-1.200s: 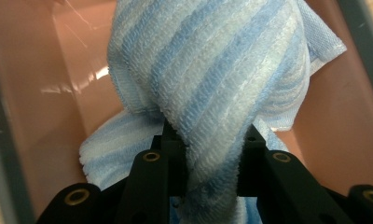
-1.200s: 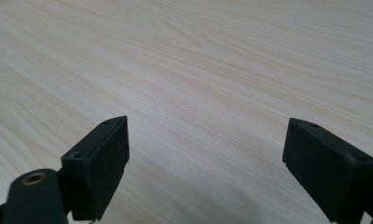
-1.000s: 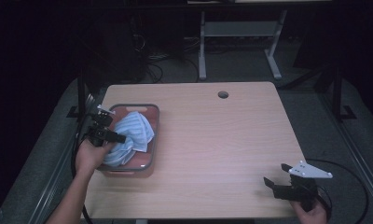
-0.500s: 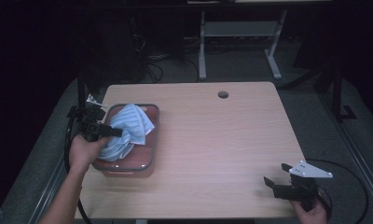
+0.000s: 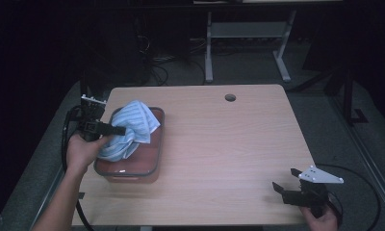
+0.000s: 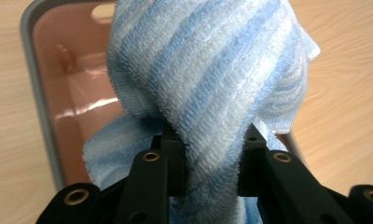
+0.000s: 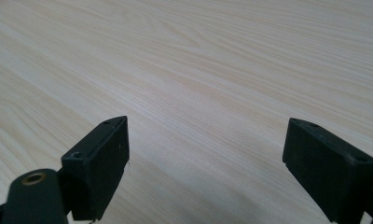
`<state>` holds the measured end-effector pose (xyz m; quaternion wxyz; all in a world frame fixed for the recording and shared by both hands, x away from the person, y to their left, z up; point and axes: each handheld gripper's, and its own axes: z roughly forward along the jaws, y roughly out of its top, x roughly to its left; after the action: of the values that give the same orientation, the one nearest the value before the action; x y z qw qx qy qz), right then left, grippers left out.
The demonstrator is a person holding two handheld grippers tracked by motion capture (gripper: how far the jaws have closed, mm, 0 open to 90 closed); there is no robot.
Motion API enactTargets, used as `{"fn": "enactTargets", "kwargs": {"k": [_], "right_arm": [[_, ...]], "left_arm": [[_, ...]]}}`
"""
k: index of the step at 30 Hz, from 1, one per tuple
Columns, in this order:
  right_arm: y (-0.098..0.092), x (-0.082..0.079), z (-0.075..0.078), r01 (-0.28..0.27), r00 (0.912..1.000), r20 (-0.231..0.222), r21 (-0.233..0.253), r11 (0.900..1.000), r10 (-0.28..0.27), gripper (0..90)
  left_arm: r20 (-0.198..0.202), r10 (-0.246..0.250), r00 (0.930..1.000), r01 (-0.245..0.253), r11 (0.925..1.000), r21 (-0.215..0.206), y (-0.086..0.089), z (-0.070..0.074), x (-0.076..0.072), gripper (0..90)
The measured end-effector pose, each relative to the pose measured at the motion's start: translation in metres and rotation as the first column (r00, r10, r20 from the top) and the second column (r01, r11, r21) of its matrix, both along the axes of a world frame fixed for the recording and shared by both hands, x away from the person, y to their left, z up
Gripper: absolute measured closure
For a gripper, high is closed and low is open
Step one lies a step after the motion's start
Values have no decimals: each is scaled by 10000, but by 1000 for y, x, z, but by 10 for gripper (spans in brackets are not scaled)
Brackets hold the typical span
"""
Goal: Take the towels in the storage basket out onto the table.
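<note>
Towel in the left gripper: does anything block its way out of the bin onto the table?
Nothing visible does. The left gripper is shut on the towel, bunched above the bin; the table beside it lies bare.

Left tongs (image 5: 117, 129) lifting the striped blue towel (image 5: 130, 126) higher out of the red tub (image 5: 133, 171), drawing toward the far left corner, cloth bunching upward

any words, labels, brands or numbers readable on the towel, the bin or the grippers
None can be read.
Towel: blue and white stripes, no tag or print in sight.
Bin: plain walls, no label visible.
Left gripper and right gripper: black fingers with screw holes, no marking.
Table: bare wood grain.
</note>
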<state>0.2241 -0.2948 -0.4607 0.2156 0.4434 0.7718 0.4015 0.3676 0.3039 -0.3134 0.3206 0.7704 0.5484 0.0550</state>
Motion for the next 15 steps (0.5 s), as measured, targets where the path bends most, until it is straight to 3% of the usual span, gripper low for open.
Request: {"fn": "enactTargets", "kwargs": {"k": [15], "right_arm": [[0, 0, 1, 26, 10000, 30, 2, 10000, -26, 141]], "left_arm": [[370, -624, 9974, 629, 9979, -124, -18, 22, 1, 706]]}}
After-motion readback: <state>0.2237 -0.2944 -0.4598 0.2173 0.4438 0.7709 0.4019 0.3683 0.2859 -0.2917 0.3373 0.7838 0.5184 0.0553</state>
